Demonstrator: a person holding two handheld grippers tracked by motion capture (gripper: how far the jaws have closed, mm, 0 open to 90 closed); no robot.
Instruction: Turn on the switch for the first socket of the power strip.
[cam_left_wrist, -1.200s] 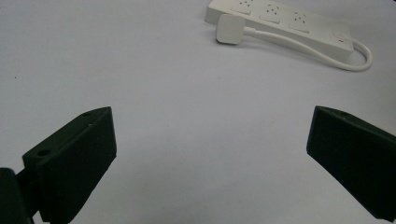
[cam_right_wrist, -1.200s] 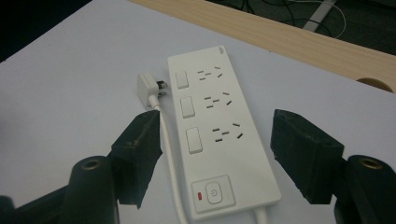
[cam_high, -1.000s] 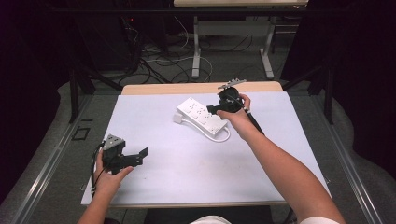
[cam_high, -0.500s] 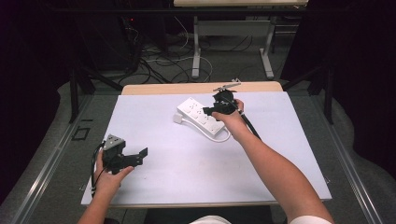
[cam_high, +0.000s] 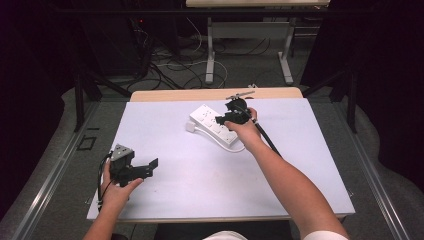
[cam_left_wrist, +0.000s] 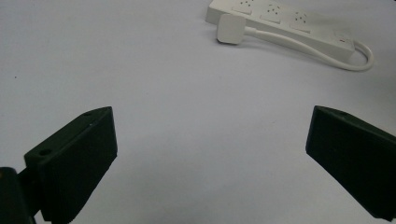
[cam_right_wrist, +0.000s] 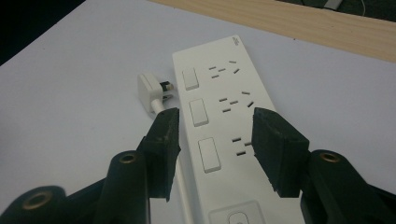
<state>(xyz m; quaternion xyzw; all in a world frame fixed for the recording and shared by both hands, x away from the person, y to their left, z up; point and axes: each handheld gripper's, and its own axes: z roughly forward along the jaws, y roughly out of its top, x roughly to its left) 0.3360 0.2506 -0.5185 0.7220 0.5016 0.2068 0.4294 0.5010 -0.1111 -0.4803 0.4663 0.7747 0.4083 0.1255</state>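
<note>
Power strip (cam_high: 215, 123), white with three switched sockets, lies just above the centre of the high view, slanting from upper left to lower right on the white table top (cam_high: 200, 185), with its own plug (cam_high: 190, 127) and cable (cam_high: 239, 148) beside it. Over the last second my right gripper (cam_high: 226, 119) has slid leftward in that frame, from the strip's right-hand end to a spot over its body, so I judge I am lining up to take hold of it across its width rather than still approaching. In the right gripper view my jaws stand apart with nothing between them but air, one over the cable side and one over the socket slots, the strip (cam_right_wrist: 224, 126) running up the middle of the frame and the plug (cam_right_wrist: 152, 91) lying at its left edge with its pins showing. My left gripper (cam_high: 145, 169) has not moved; it rests low at the left of the high view, jaws wide apart and empty, and its own view shows the strip (cam_left_wrist: 280, 21) well off in the upper right. The table top is a plain matt white sheet over a wooden board whose pale edge (cam_high: 215, 94) shows along the far side. Beyond it the room is dark, with black drapes, loose floor cables (cam_high: 175, 60) and the legs of another table (cam_high: 210, 45) at the top.
</note>
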